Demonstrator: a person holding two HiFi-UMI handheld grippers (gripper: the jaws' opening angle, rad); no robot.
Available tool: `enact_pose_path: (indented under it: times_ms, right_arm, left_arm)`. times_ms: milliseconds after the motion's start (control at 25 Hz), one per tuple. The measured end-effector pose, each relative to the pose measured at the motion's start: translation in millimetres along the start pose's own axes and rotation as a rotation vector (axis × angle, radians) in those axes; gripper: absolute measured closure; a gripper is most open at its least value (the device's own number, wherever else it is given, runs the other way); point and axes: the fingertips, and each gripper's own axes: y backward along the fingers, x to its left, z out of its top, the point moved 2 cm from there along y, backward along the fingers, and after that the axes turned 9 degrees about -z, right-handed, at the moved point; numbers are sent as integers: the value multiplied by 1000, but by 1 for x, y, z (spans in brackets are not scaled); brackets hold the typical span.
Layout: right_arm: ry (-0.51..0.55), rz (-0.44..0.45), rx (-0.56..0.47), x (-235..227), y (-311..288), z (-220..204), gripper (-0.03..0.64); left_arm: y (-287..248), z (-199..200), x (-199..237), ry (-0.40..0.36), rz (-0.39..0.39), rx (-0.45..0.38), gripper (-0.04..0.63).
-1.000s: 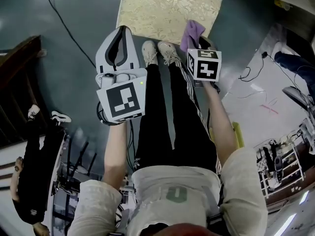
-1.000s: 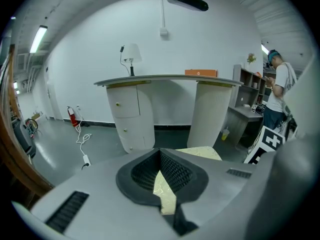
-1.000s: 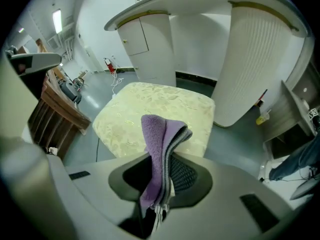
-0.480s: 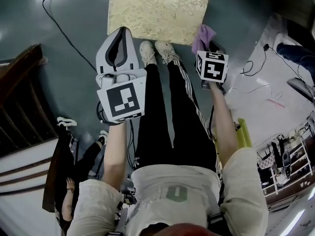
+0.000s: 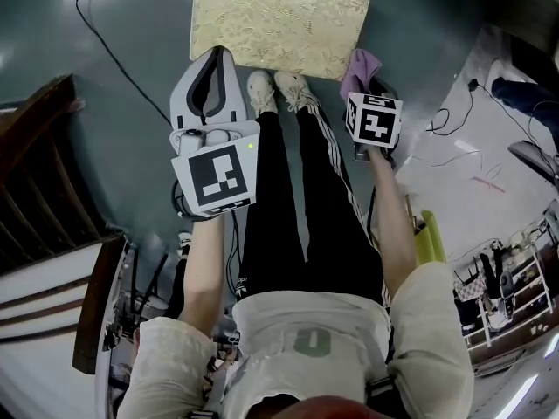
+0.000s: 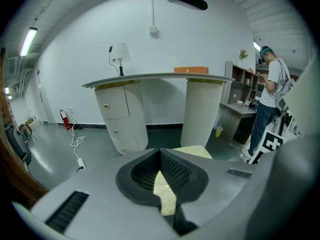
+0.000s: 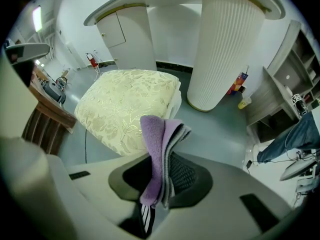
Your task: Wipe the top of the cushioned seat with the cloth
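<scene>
The cushioned seat is a square gold-patterned cushion on the floor, just beyond my shoes. It also fills the left middle of the right gripper view as the seat. My right gripper is shut on a folded purple cloth, which hangs off the seat's right front corner. In the right gripper view the cloth stands up between the jaws of the right gripper. My left gripper hangs in front of the seat's near edge, jaws together and holding nothing. A strip of seat shows through it.
A white cable runs over the floor at the left, and dark wooden stairs stand beside it. More cables lie at the right. A curved counter on a ribbed column stands behind the seat. A person stands by shelves.
The right gripper with the cloth has shifted from over the seat's right front corner to just off it. A person in dark clothes at the left has left the view.
</scene>
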Motion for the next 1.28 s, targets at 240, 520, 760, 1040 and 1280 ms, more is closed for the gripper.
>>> enact_pose_path:
  times_ms: [240,520,760,1040,1280]
  right_arm:
    - [2,5,-107,6,35,61,526]
    - [-2,65,-440,31,187,185,526]
    - [-6,110,-710,46,361,239,526]
    - [79,144,-886,77,497,205,526]
    - [125,162,-952,102,543,176,526]
  left_arm:
    - [9,32,6,-9,13,-38,589]
    - [63,137,19,-3,54,-216,589]
    - [140,214,25,89,102,-312,589]
    - [229,241,7,167,49,-395,589]
    - [282,255,-3,51,24,-444,589]
